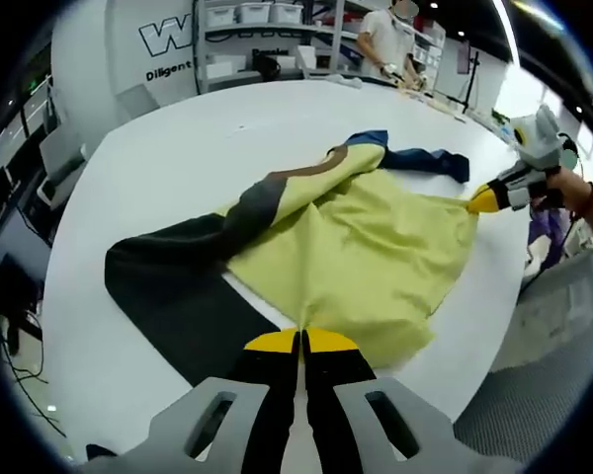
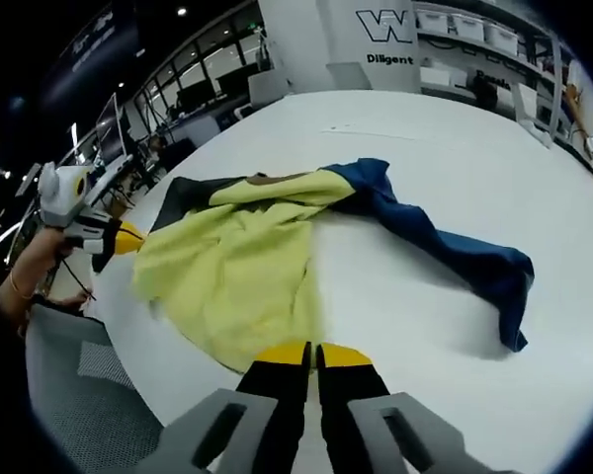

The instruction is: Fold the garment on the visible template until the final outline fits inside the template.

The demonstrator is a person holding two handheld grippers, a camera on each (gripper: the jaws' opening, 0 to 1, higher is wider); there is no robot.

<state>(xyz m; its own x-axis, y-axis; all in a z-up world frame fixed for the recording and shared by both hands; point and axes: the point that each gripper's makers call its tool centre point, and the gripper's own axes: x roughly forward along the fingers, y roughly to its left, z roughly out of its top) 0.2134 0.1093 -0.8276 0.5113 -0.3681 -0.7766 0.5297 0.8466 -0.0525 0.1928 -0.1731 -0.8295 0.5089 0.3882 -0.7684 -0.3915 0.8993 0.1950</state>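
Wall sign (image 2: 388, 26) reads "W", "Diligent"; garment (image 1: 356, 247) pinched.

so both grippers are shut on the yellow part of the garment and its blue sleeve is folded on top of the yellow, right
Not quite: the blue sleeve is not folded over the yellow. In the right gripper view it trails out flat on the white table, away from the yellow part. The left gripper and right gripper do both pinch the yellow fabric.

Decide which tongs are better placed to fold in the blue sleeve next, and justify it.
Right, probably. The blue sleeve lies on the side of the right tongs, which are shut on the garment; the left tongs sit across it, by the dark sleeve.
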